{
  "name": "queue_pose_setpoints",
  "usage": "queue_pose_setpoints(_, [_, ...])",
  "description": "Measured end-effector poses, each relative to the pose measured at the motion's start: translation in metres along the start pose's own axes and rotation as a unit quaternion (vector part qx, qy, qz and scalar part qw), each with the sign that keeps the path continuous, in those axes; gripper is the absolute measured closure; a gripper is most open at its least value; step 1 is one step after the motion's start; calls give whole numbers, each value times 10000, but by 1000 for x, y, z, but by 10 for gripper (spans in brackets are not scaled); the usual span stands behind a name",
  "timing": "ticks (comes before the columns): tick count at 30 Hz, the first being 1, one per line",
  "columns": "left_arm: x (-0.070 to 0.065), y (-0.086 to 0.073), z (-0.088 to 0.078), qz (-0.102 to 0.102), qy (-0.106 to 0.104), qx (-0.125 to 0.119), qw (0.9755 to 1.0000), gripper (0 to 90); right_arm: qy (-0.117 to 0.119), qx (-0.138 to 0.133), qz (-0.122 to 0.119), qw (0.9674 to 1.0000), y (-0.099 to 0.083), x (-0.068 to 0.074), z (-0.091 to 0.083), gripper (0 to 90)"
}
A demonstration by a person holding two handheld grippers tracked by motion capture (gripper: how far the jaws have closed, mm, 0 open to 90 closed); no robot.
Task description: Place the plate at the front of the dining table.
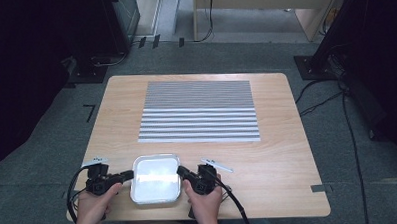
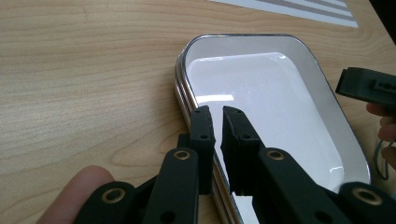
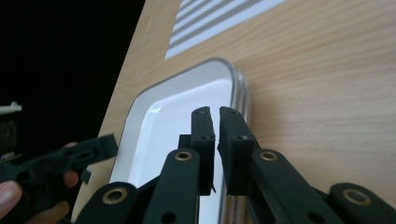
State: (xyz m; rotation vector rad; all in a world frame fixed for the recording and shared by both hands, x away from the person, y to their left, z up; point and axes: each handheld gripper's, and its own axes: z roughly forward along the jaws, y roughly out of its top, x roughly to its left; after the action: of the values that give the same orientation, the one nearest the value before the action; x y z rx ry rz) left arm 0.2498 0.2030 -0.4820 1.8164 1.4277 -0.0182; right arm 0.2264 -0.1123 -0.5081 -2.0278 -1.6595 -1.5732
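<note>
A white tray (image 1: 156,178) with a metal rim lies flat on the wooden table (image 1: 288,159) near its front edge. My left gripper (image 1: 130,173) sits at the tray's left rim (image 2: 183,88). Its black jaws straddle that rim, a narrow gap apart, and the pads do not visibly press on it. My right gripper (image 1: 180,170) sits at the tray's right rim (image 3: 239,93). One of its jaws is inside the tray and the other outside, with a thin slit of light between them. A hand holds each gripper. The tray holds nothing.
A grey-and-white striped mat (image 1: 199,111) covers the middle and far part of the table. Cables trail from both grippers over the front edge. Dark stands and cables stand on the floor around the table.
</note>
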Motion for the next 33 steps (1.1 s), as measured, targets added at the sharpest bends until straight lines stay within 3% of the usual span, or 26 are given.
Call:
queue_pose_setpoints(1, [0, 0, 0, 3, -1, 17, 10000, 827, 31, 92, 138, 9999, 2, -3, 0, 819])
queue_pose_setpoints(5, [0, 0, 1, -7, -13, 38, 10000, 819, 126, 243, 205, 9994, 0, -6, 2, 789])
queue_pose_setpoints(17, [6, 0, -1, -218, -282, -48, 9994, 806, 304, 238, 431, 9983, 1, -10, -1, 793])
queue_pose_setpoints(19, [6, 0, 1, -304, -676, -54, 9972, 807, 365, 221, 463, 9980, 1, -10, -1, 794])
queue_pose_setpoints(21, [5, 0, 2, -283, -686, -32, 9972, 803, 388, 247, 475, 9978, 1, -10, 0, 793])
queue_pose_setpoints(22, [4, 0, 2, -261, -588, -39, 9979, 796, 392, 268, 475, 9977, 1, -9, 0, 791])
queue_pose_setpoints(24, [6, 1, 0, -307, -442, -118, 9985, 787, 374, 282, 463, 9978, 0, -10, 1, 785])
queue_pose_setpoints(28, [16, 0, -7, -448, -421, -147, 9980, 743, 349, 231, 426, 9982, 1, -10, 1, 756])
queue_pose_setpoints(33, [22, -1, -5, -590, -647, -34, 9962, 669, 400, 266, 440, 9979, 1, -11, 1, 728])
